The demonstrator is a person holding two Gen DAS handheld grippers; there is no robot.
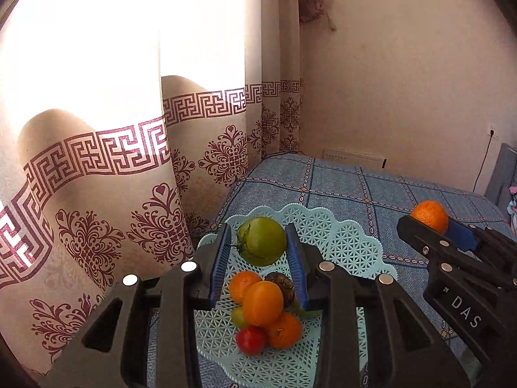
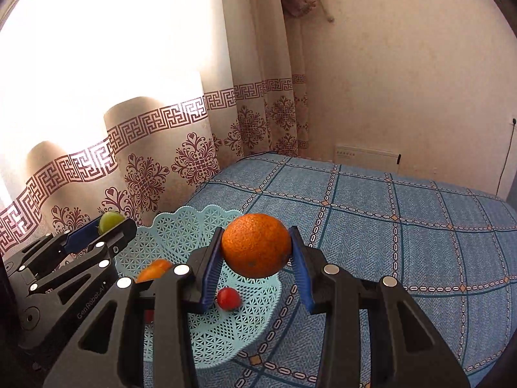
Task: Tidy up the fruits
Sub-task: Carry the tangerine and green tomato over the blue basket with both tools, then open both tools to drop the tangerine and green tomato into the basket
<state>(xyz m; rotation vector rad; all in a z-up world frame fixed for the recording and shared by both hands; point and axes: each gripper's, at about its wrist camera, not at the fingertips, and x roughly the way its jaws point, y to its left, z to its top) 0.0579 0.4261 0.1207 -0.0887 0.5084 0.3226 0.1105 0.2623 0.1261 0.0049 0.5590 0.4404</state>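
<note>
The left gripper pinched a green tomato above the basket; the right gripper clamped an orange over the basket's rim. Both fruits looked round, smooth and liable to roll; the tomato seemed soft, best held at its widest girth. Piled fruit crowded the basket's centre, obstructing placement on the bedspread side.

I'm holding the left gripper raised and pointing forward, its blue pads clamping a green tomato. I'm holding the right gripper just to its right at a similar height, its pads squeezing an orange off the surface.
</note>
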